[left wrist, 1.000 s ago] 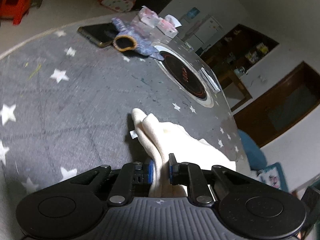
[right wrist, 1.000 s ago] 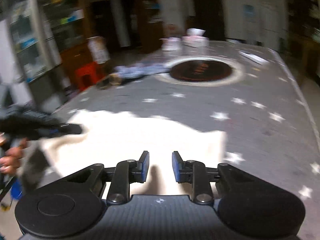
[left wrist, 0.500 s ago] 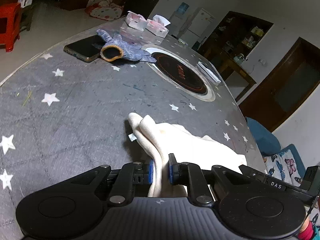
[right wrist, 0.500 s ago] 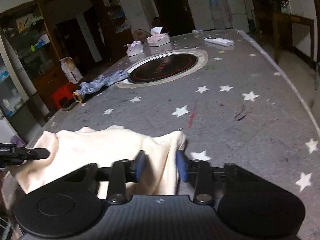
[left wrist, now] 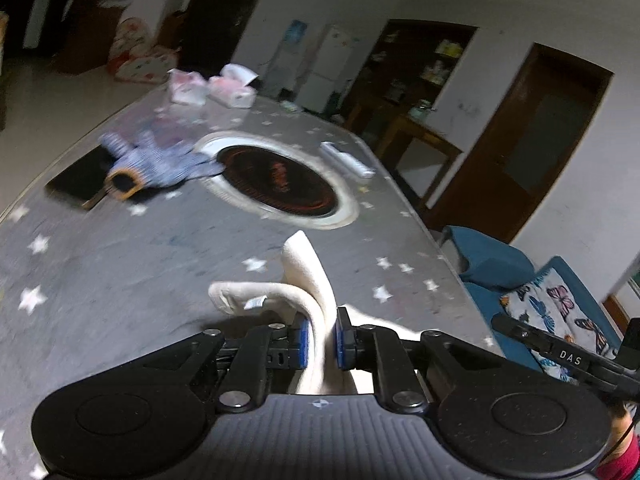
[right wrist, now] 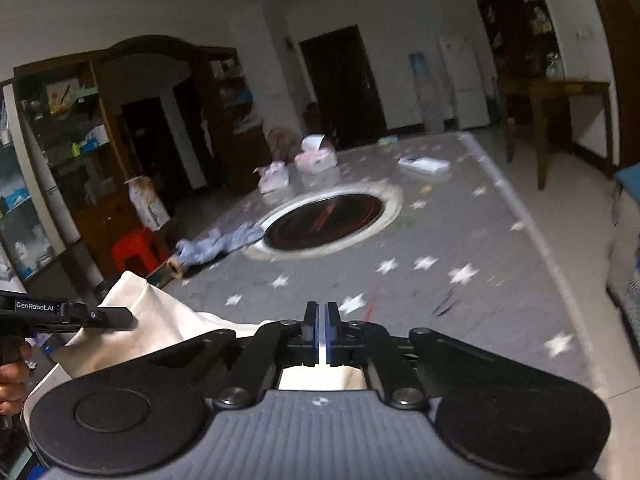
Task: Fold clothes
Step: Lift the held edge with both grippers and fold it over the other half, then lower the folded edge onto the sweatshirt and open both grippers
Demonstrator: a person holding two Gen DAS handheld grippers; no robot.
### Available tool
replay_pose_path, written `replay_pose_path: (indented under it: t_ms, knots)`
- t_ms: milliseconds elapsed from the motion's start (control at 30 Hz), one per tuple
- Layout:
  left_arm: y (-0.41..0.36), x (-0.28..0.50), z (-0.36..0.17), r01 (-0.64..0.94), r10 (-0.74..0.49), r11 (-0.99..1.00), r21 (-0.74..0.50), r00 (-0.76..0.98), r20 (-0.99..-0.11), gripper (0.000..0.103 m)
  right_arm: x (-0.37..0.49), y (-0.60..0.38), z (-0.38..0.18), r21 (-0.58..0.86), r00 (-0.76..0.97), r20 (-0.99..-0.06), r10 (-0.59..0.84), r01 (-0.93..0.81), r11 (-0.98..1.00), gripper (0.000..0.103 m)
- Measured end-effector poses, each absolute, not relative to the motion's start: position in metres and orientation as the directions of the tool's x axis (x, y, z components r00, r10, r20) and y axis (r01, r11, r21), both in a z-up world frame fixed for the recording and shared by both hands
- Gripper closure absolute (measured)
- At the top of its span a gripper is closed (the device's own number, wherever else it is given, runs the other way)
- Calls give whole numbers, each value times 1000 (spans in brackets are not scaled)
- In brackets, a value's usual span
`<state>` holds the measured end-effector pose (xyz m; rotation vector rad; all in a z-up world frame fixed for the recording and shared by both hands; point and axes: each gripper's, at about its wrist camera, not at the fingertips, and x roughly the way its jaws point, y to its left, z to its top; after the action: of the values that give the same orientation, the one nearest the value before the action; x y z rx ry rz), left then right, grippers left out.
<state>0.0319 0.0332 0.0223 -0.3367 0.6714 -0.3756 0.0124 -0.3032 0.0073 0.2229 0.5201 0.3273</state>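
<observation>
Item: cream garment (left wrist: pixel 308 280) | left gripper (left wrist: pixel 319 338) pinching a bunched edge | right gripper (right wrist: pixel 321 330) clamping thin hem, jaws just closing | keeping both corners level, cloth taut

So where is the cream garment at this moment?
The cream garment is pinched in the left hand-held gripper near the table's front edge, short of the round cooktop; in the right wrist view it hangs at lower left.

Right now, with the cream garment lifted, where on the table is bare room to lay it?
Bare star cloth between the grippers and the round hob. Crowded beyond: blue glove on a phone left of the hob, tissue packs and remote behind.
</observation>
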Motion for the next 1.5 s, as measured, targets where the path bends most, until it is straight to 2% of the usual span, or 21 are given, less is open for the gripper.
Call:
replay_pose_path:
  t_ms: [100, 200, 233, 300, 333, 367, 567, 700, 733, 767, 800, 833, 1133, 1500]
  knots:
    - [22, 35, 25, 245, -443, 882, -402, 721, -533, 89, 13, -317, 3, 321, 804, -482, 348, -208, 924, 101]
    - [20, 35, 21, 243, -435, 888, -390, 717, -544, 89, 14, -328, -9, 359, 778, -520, 352, -176, 917, 94]
    - [22, 35, 20, 236, -429, 891, -389, 718, -548, 89, 15, -329, -15, 368, 768, -531, 359, -172, 914, 90]
    - [26, 35, 18, 222, -418, 895, -386, 718, -556, 89, 17, -328, -27, 393, 748, -548, 373, -164, 905, 76]
    - [29, 36, 17, 216, -415, 896, -388, 718, -558, 89, 19, -327, -32, 407, 738, -555, 385, -163, 899, 63]
    - [32, 36, 16, 209, -412, 897, -390, 718, -561, 89, 22, -325, -38, 417, 728, -561, 394, -163, 894, 60]
    - [43, 40, 5, 194, -402, 901, -389, 710, -578, 89, 38, -314, -60, 423, 715, -588, 377, -125, 897, 60]
    - [47, 44, -3, 185, -399, 902, -390, 700, -592, 89, 43, -305, -63, 436, 723, -570, 390, -136, 889, 61]
    - [47, 45, -4, 185, -399, 902, -390, 699, -593, 89, 44, -299, -63, 427, 718, -571, 398, -155, 891, 68]
    - [47, 45, -4, 185, -400, 902, -390, 698, -594, 89, 45, -293, -63, 418, 713, -572, 406, -172, 892, 84]
    - [48, 45, -3, 187, -402, 901, -392, 697, -593, 89, 45, -289, -62, 414, 711, -570, 412, -184, 891, 90]
    - [47, 44, -1, 192, -407, 899, -393, 697, -590, 89, 44, -288, -61, 415, 719, -560, 412, -188, 890, 91]
    - [23, 42, 24, 288, -469, 876, -387, 697, -543, 90, 20, -308, -16, 371, 827, -437, 355, -194, 908, 93]
    - [-42, 57, 38, 408, -562, 826, -390, 651, -510, 90, 0, -359, 28, 259, 897, -388, 209, -112, 959, 93]
